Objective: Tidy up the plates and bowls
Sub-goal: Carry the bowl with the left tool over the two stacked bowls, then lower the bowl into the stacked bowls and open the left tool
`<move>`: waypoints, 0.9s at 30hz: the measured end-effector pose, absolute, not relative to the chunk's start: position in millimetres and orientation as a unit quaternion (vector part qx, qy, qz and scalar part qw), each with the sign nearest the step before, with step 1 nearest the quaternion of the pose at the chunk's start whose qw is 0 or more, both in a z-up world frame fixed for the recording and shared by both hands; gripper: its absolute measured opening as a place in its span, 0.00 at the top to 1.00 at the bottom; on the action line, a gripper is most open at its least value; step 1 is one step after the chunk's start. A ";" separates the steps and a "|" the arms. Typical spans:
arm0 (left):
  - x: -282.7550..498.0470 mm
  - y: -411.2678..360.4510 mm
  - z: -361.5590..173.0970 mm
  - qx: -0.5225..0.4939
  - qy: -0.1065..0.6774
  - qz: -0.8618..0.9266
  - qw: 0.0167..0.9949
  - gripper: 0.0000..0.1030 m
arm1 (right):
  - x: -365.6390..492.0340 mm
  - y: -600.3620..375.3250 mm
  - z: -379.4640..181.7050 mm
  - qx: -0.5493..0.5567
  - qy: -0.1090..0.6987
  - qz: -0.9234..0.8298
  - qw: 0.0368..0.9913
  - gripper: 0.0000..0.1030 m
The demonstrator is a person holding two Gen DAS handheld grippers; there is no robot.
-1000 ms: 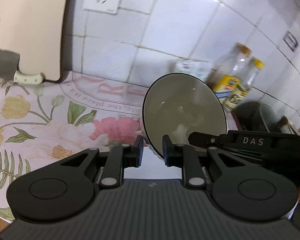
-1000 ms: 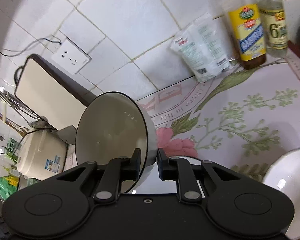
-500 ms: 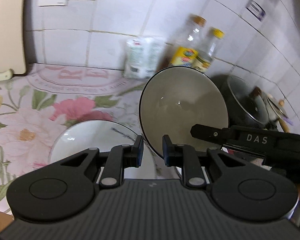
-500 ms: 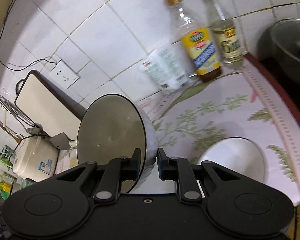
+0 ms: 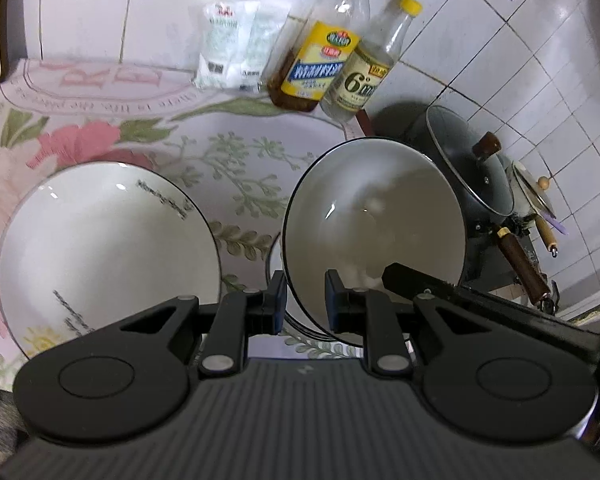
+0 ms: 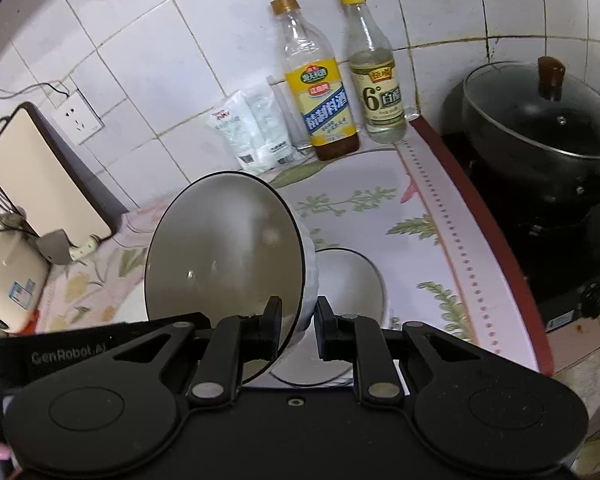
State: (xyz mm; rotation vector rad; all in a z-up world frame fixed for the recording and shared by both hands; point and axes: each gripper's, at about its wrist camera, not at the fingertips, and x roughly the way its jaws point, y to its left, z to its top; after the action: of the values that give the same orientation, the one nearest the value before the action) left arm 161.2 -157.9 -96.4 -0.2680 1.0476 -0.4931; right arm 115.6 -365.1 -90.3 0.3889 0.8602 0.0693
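Bowl [image 5: 374, 236] is what both your tongs carry: your left gripper [image 5: 306, 300] is clamped on its near rim, one pad outside the wall and one inside, and your right gripper [image 6: 298, 320] pinches the same rim from the other side, so each camera sees the other tool's black body reaching in at the edge. You hold the bowl tipped up on edge, its mouth facing left in the right view and toward the lens in the left view, clear of the floral mat [image 6: 420, 216]. Directly beneath it, just past your fingertips, a second bowl [image 6: 352, 280] sits on the mat, mouth up; that is the likely nest, and it lies straight down and slightly ahead of both tools, about equally near to each. To seat it you would need to roll the held bowl level first, since on edge it would strike the lower rim. The plate [image 5: 108, 248] lies flat on the mat just left of the lower bowl, near your left hand. Bottles [image 6: 320, 92] and a bag [image 6: 252, 128] stand at the wall, well behind; the pot [image 6: 540, 120] sits off to the right.
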 end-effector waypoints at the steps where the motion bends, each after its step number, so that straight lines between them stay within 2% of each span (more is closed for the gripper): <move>1: 161.7 -160.9 -99.4 -0.127 0.496 -0.233 0.827 0.82 | 114.8 -365.9 -91.8 0.179 0.412 0.030 0.893 0.79; 10: 171.2 -180.8 -127.8 -0.126 0.523 -0.217 0.815 0.82 | 115.6 -357.6 -108.6 0.109 0.400 -0.014 0.910 0.80; 27: 178.5 -200.5 -143.9 -0.068 0.560 -0.185 0.804 0.82 | 114.7 -359.1 -127.6 0.087 0.371 -0.003 0.925 0.78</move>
State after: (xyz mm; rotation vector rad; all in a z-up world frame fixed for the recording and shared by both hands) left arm 178.5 -200.5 -143.9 -0.1458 1.1997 -0.3969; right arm 114.7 -359.1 -127.6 0.1778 0.7615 -0.0062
